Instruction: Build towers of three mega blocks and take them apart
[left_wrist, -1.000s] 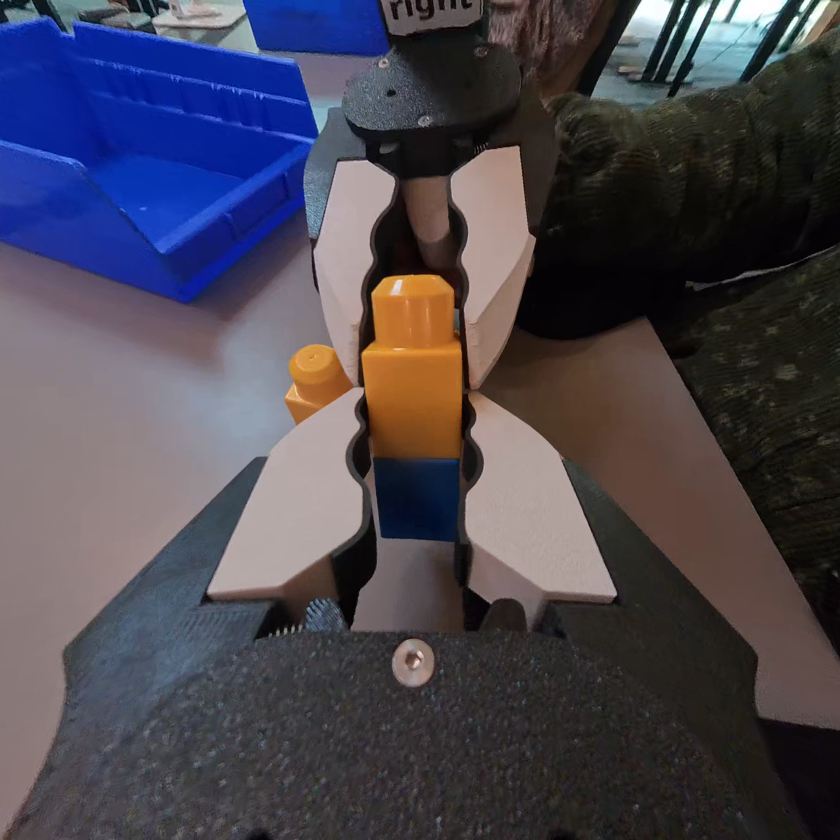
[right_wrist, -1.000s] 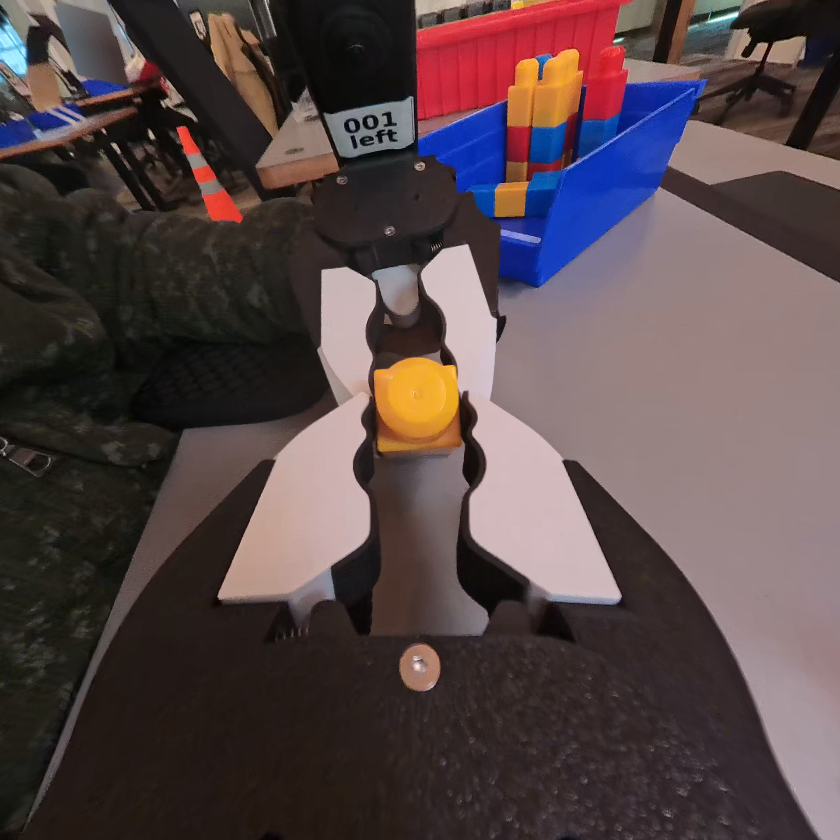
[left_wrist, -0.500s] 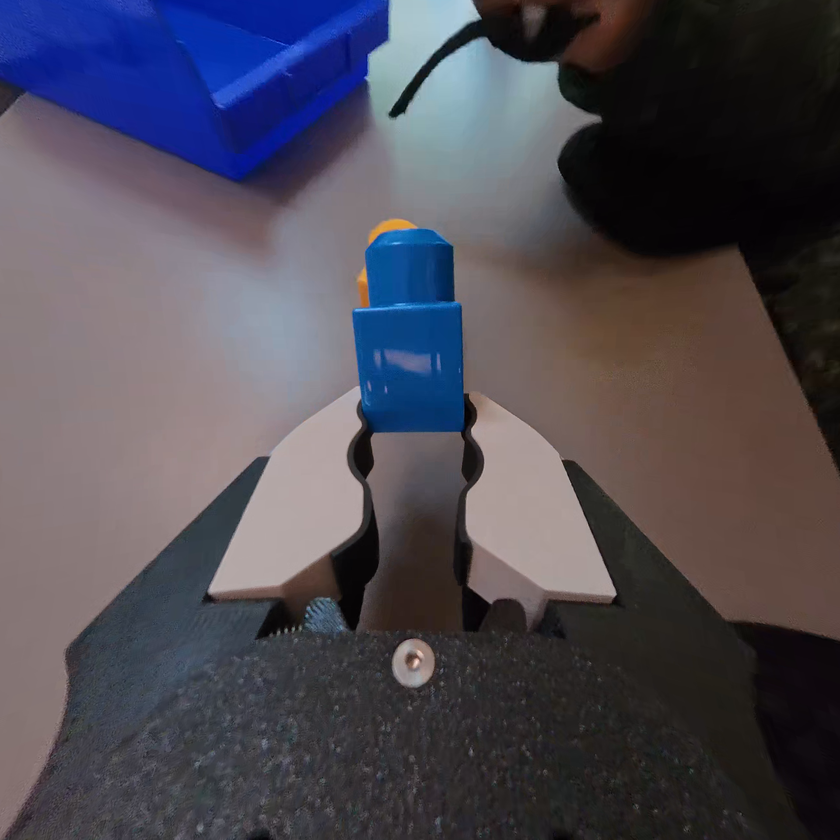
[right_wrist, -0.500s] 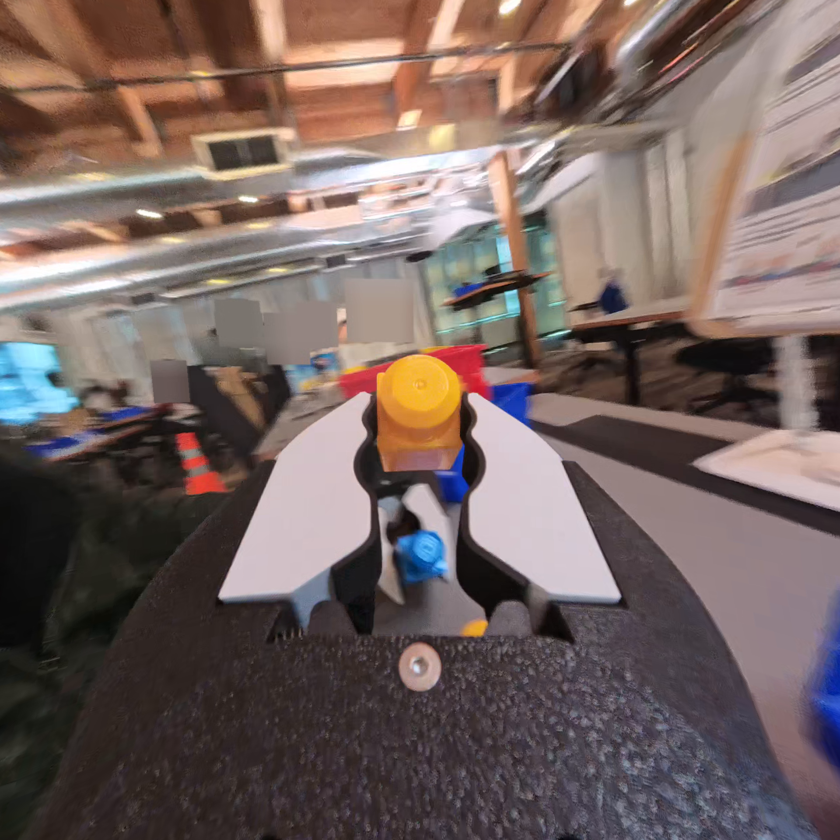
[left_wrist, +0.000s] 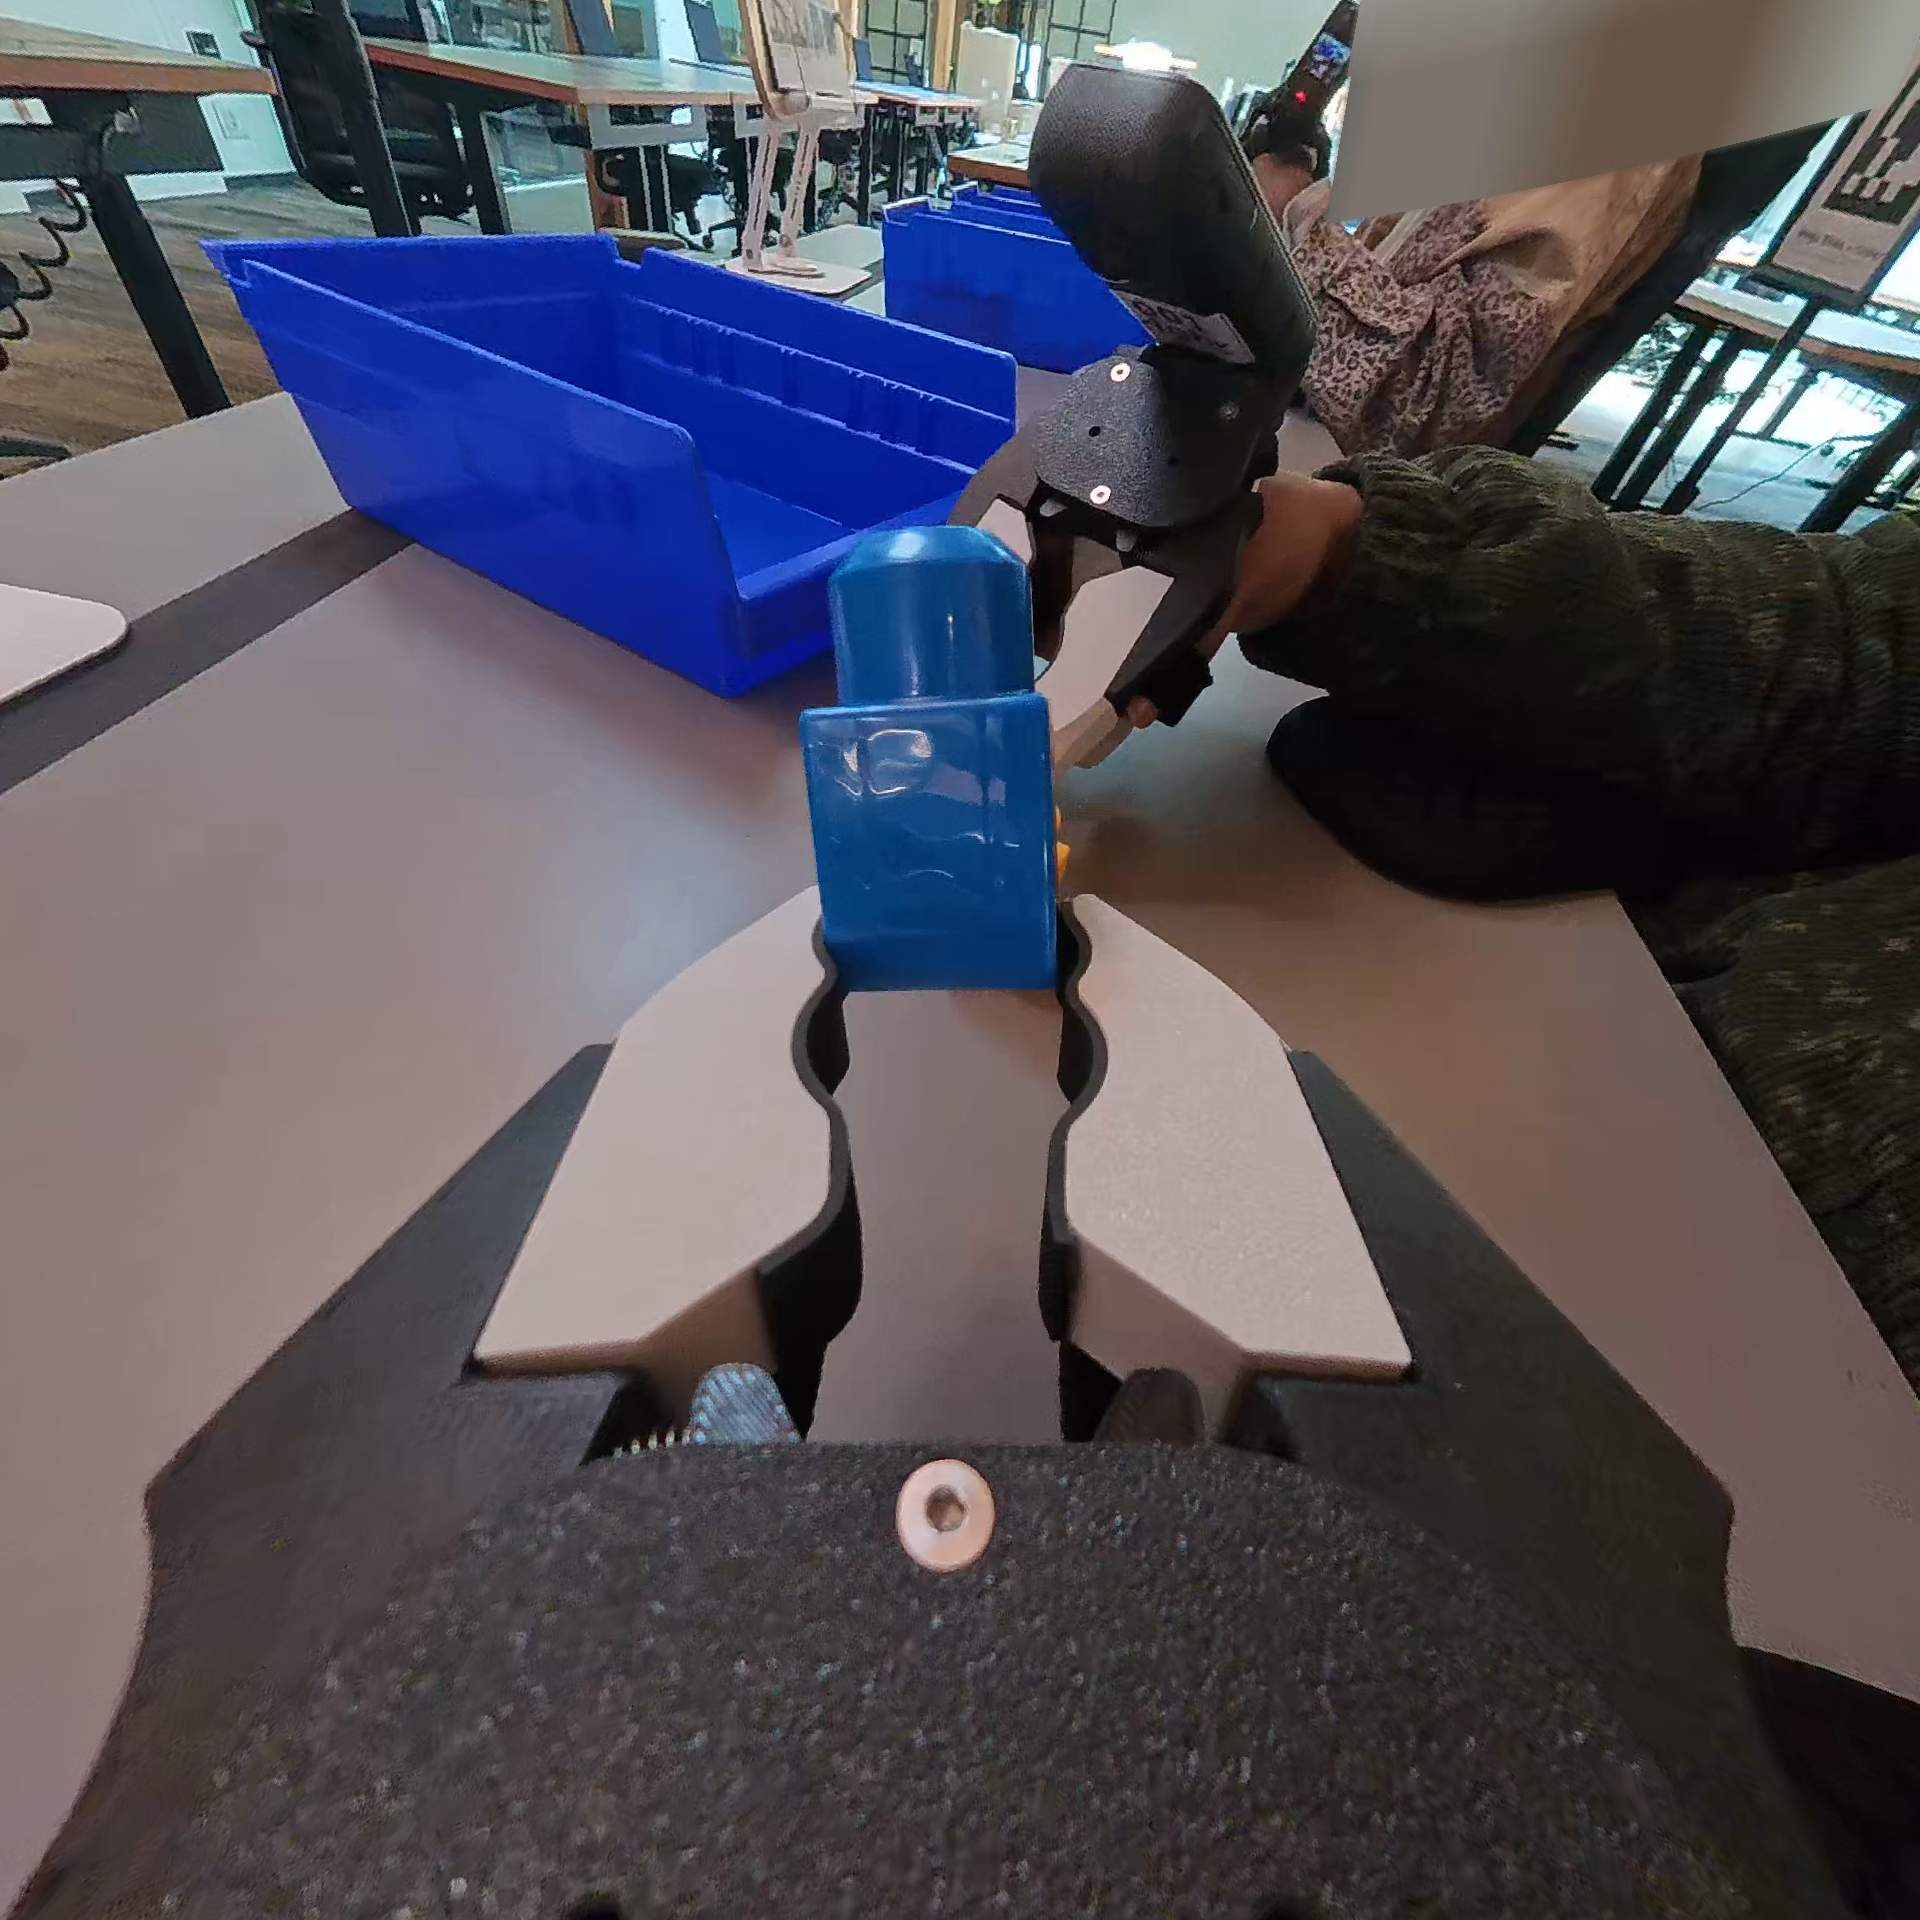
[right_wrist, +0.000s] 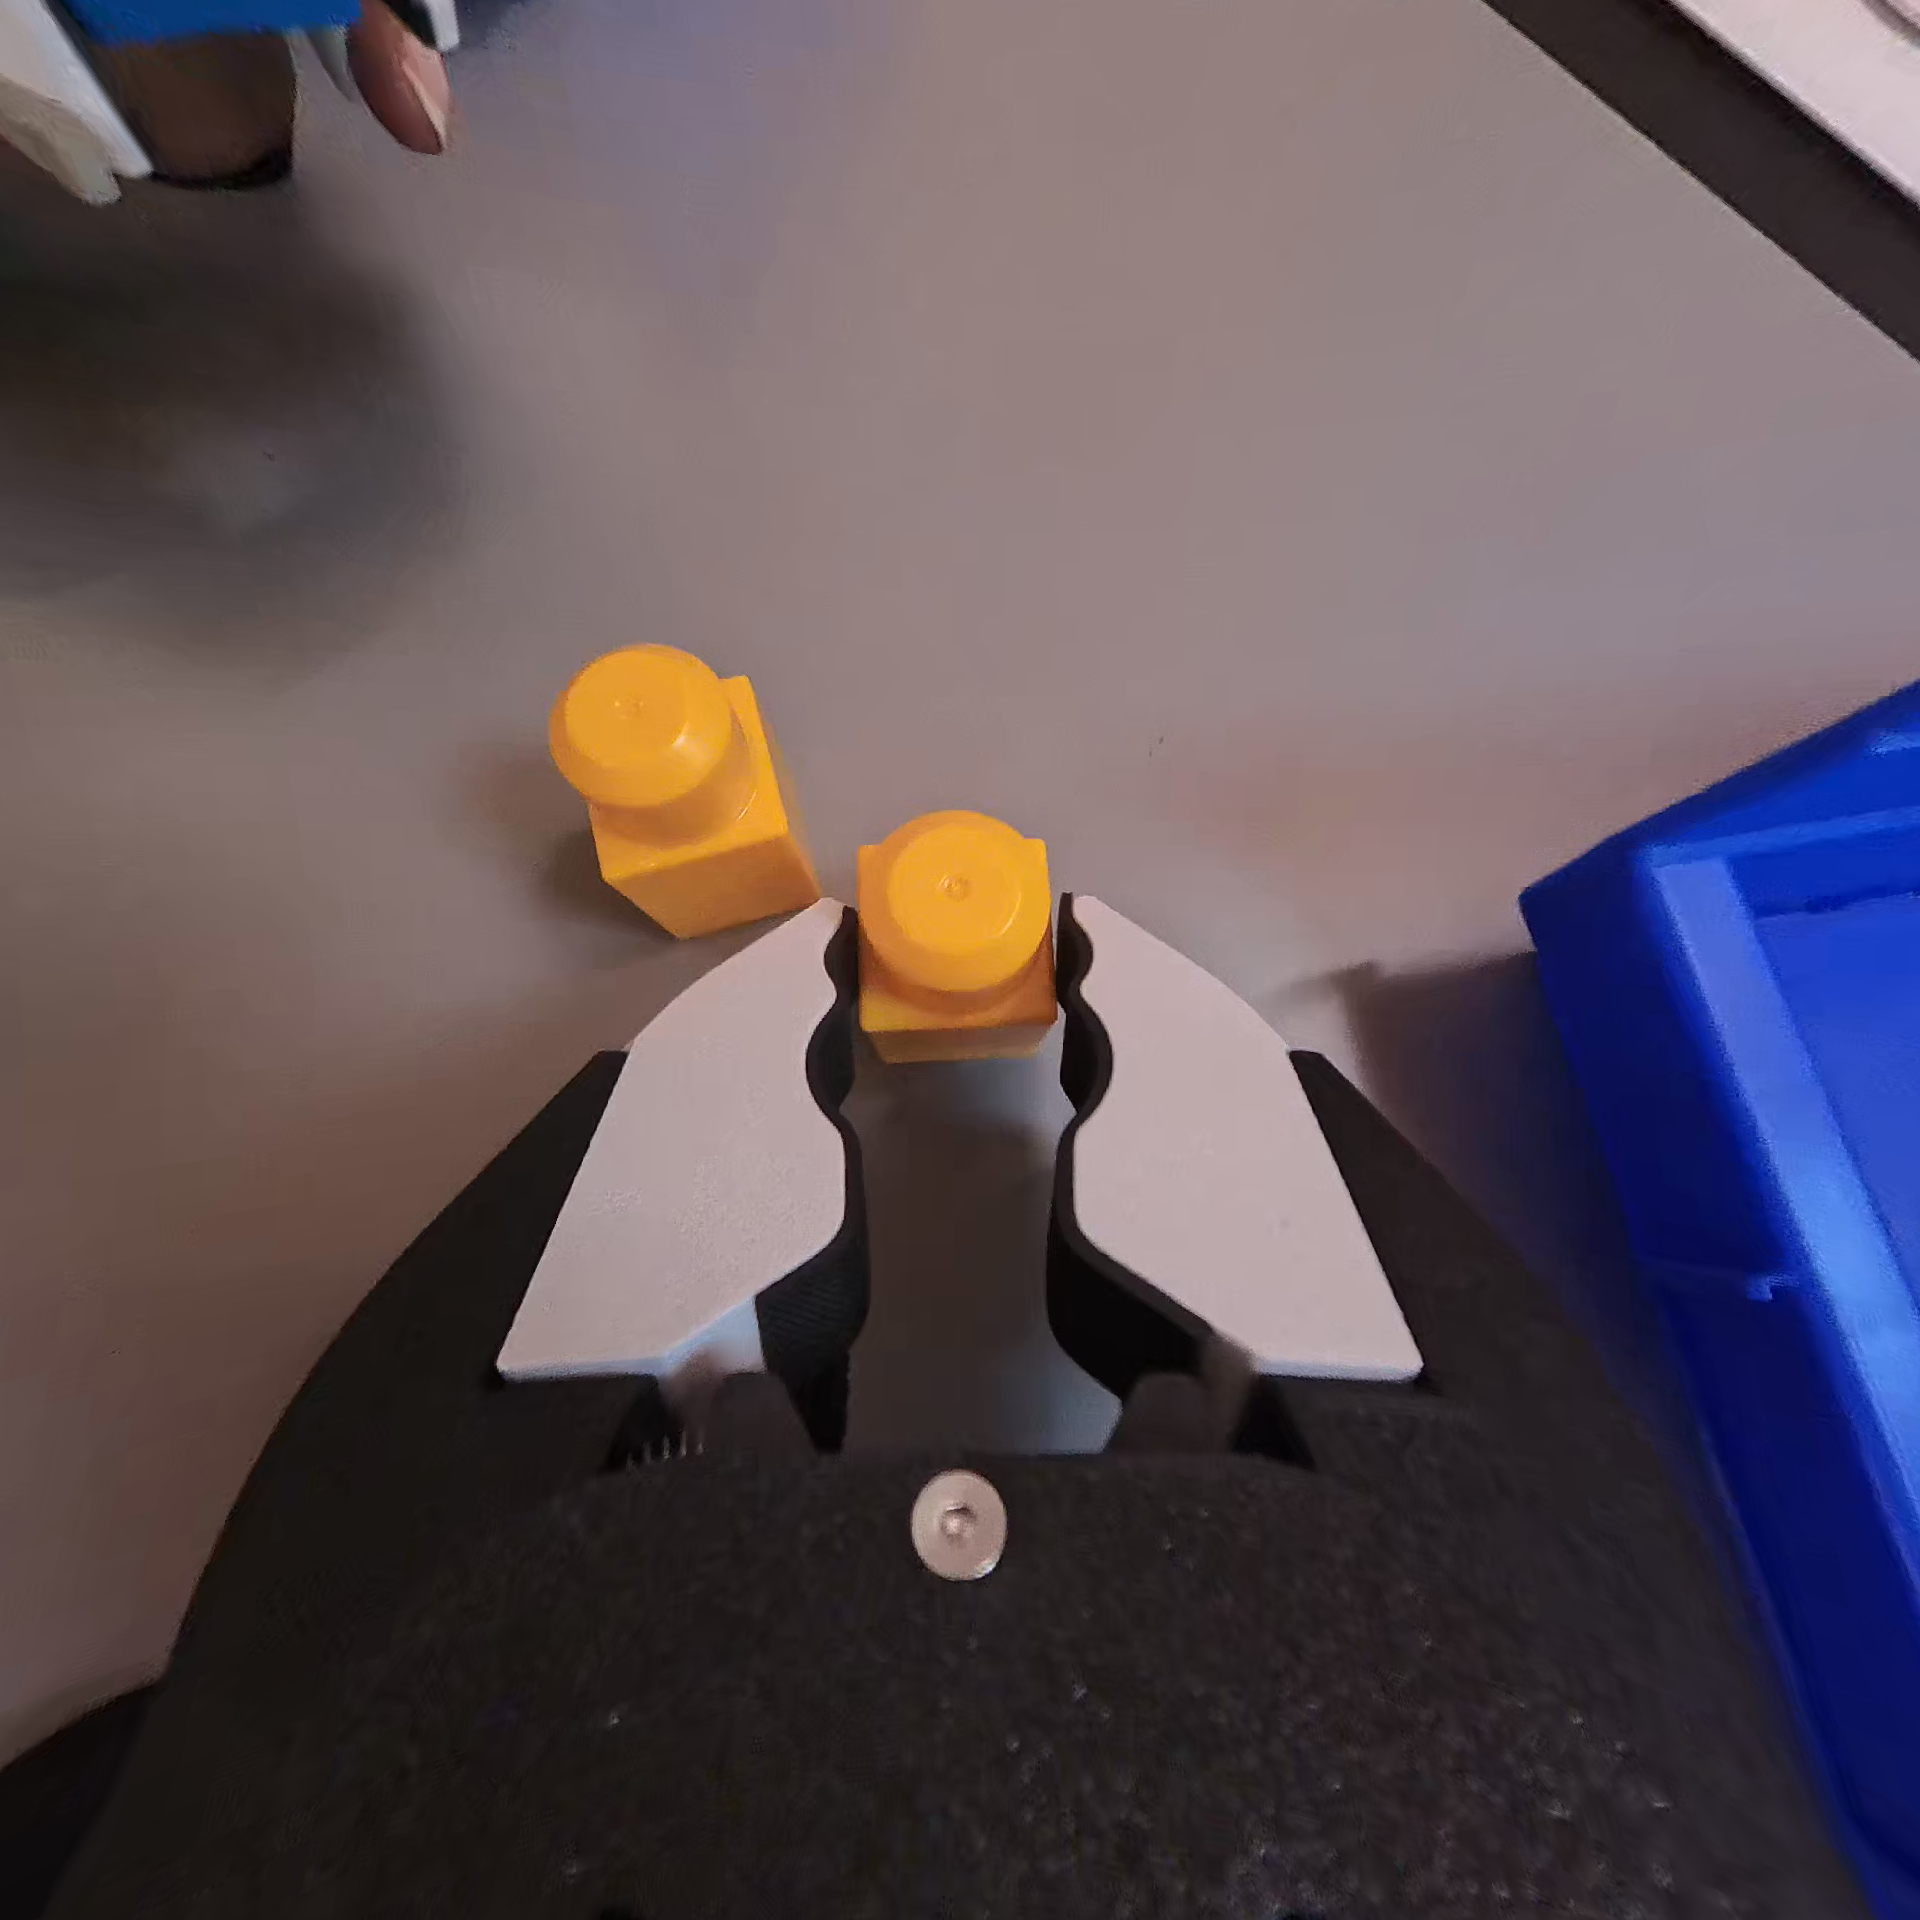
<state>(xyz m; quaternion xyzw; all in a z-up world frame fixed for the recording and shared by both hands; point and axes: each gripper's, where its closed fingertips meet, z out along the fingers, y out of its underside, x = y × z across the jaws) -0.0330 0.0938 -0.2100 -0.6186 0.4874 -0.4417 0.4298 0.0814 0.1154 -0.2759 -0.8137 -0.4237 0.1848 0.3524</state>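
The left gripper (left_wrist: 940, 935) is clamped on a glossy blue single-stud plastic block (left_wrist: 935, 821), held upright above the grey table (left_wrist: 364, 883). The right gripper (right_wrist: 954, 935) pinches a yellow single-stud plastic block (right_wrist: 954, 935) low over the table, just right of a second yellow block (right_wrist: 691, 810) standing there. An open blue plastic bin (left_wrist: 582, 416) sits far left.

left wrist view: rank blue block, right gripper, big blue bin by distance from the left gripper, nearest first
1. blue block: clamped between the left gripper fingertips, dead centre.
2. right gripper: just past the block, to its right, tips down at the table.
3. blue bin: farther back, on the left, open end facing the camera.
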